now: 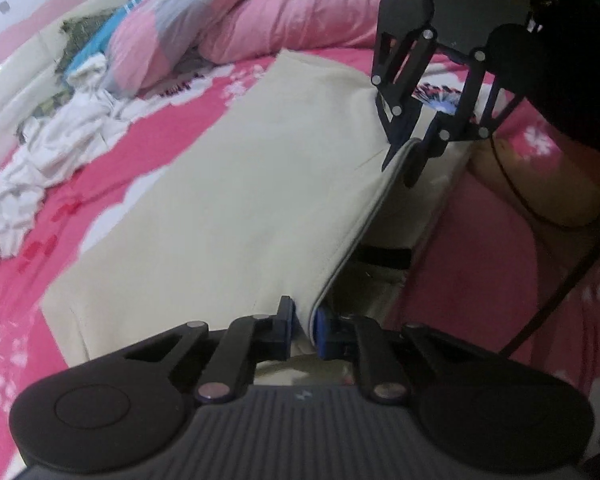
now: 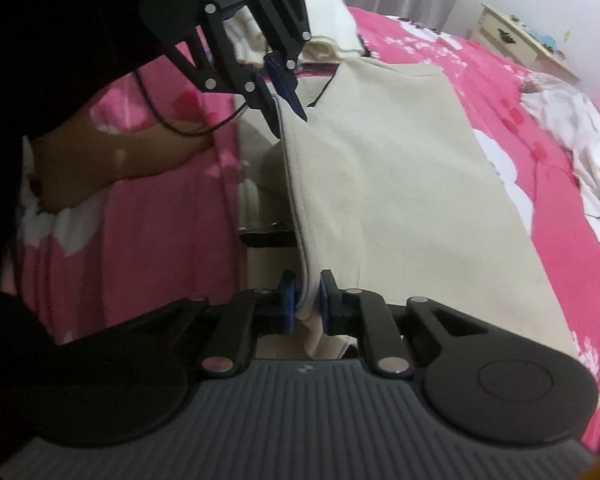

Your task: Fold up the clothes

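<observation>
A cream garment [image 1: 220, 180] lies flat on the pink flowered bedsheet [image 1: 112, 160], with its near edge lifted off the bed. My left gripper [image 1: 304, 314] is shut on that edge, and the cloth is pinched between its blue pads. Farther along the same edge my right gripper [image 1: 400, 168] is also shut on the cloth. In the right wrist view the right gripper [image 2: 308, 284] clamps the folded hem of the cream garment [image 2: 400, 180]. The left gripper [image 2: 288, 122] holds the hem farther back. The edge runs taut between the two.
A crumpled white pile of clothes [image 1: 60, 152] lies on the sheet beyond the garment, with pink pillows [image 1: 280, 12] behind it. Folded pale clothes [image 2: 332, 28] sit at the far end and a cream nightstand [image 2: 516, 40] stands past the bed. A person's hand [image 2: 100, 160] and a black cable are beside the bed edge.
</observation>
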Demonstrator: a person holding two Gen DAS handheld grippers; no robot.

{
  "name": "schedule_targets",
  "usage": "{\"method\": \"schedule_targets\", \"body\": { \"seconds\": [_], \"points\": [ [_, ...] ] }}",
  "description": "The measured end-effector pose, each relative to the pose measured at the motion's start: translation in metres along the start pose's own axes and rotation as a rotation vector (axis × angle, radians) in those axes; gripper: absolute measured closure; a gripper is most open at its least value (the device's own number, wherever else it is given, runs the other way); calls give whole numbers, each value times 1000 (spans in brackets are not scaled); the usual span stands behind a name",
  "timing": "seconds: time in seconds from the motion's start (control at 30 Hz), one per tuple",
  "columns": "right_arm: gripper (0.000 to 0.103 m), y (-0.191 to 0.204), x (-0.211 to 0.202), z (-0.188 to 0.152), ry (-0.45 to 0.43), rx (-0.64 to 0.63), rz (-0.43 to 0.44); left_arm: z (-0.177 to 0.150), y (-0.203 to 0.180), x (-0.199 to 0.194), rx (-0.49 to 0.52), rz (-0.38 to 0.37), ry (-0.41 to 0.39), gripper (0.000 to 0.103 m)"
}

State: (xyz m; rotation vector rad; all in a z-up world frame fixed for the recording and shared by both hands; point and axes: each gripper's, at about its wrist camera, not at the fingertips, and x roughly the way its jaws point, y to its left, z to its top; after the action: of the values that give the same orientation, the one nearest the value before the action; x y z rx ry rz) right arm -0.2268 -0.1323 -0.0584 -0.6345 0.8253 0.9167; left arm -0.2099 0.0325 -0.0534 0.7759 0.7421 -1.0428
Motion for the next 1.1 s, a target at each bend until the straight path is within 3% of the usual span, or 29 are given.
{"method": "schedule_targets", "body": {
  "seconds": [0.13,0.23,0.33,0.43,0.53,0.63,0.73,0.83,0.87,1.0,1.1],
  "points": [
    [92,-1,20,-7,34,22,33,-8,-6,19,10,-23,49,90],
    [88,-2,30,-13,47,74,36,-11,2,21,-34,-67,88,77],
    [84,-9,12,-15,43,153,86,-16,22,-2,-87,-132,103,71],
    [80,-35,-27,-23,-49,310,118,-17,50,-27,-126,-100,67,61],
    [79,-71,-61,-37,-210,531,47,-11,80,-26,-268,-60,3,59],
    [78,-90,-66,-48,-285,662,-87,3,94,-3,-399,-48,-77,59],
    [78,-81,-36,-52,-198,664,-164,6,83,33,-423,-101,-75,60],
    [80,-70,9,-75,-16,764,-153,-4,68,61,-445,-128,-67,58],
    [80,-68,13,-78,7,790,-156,-7,66,63,-459,-122,-81,57],
    [91,-72,-8,-70,-53,824,-234,-12,70,59,-539,-125,-100,56],
    [93,-95,-26,-65,-116,827,-406,-15,65,61,-574,-94,-120,54]
  ]
}}
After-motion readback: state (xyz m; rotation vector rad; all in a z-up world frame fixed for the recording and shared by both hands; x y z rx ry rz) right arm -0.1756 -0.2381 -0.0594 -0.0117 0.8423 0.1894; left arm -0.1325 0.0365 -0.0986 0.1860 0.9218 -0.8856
